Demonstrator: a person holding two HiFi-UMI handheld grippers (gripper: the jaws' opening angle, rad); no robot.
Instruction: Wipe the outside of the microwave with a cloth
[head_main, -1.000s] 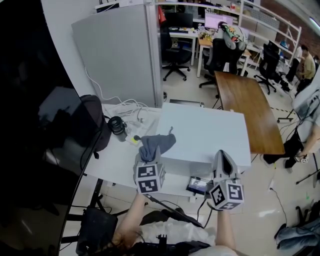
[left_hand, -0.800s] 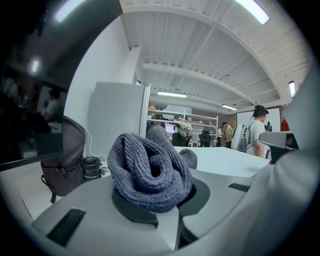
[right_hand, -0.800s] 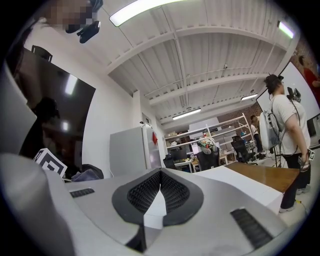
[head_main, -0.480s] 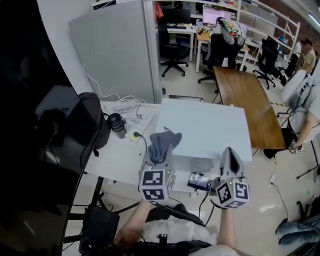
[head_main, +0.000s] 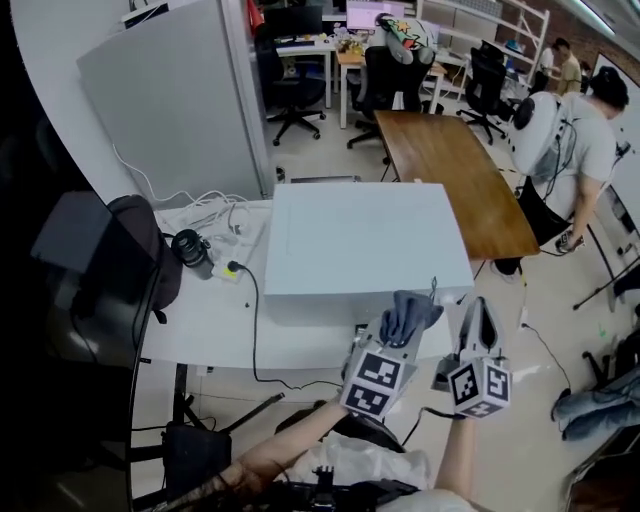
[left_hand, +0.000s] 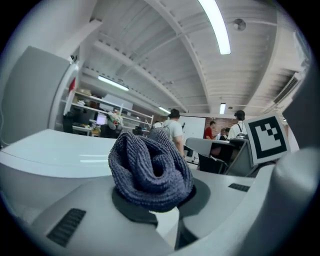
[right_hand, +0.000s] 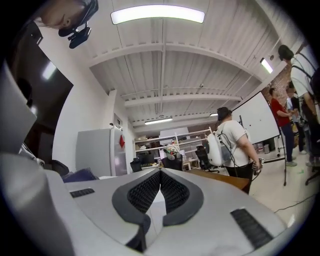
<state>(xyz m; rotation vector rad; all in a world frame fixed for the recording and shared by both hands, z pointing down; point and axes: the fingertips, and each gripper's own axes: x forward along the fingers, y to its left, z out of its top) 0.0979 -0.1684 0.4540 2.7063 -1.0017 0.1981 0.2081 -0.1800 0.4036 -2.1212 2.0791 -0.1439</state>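
Observation:
The white microwave (head_main: 360, 240) stands on a white table, seen from above in the head view. My left gripper (head_main: 400, 335) is shut on a bunched blue-grey knitted cloth (head_main: 407, 314) at the microwave's near right corner. In the left gripper view the cloth (left_hand: 150, 170) bulges out between the jaws, with the microwave's white top (left_hand: 55, 150) to its left. My right gripper (head_main: 478, 325) hovers just right of the left one, beyond the microwave's right edge. Its jaws (right_hand: 160, 187) are shut with nothing between them and point up into the room.
A black camera lens (head_main: 190, 250) and white cables (head_main: 215, 212) lie on the table left of the microwave. A black bag (head_main: 140, 255) sits further left. A brown wooden table (head_main: 450, 170) stands behind. A person (head_main: 575, 140) stands at the right.
Both grippers have shifted right along the microwave's front, from its near left corner to its near right corner. The cloth stays gripped. The view has swung right too.

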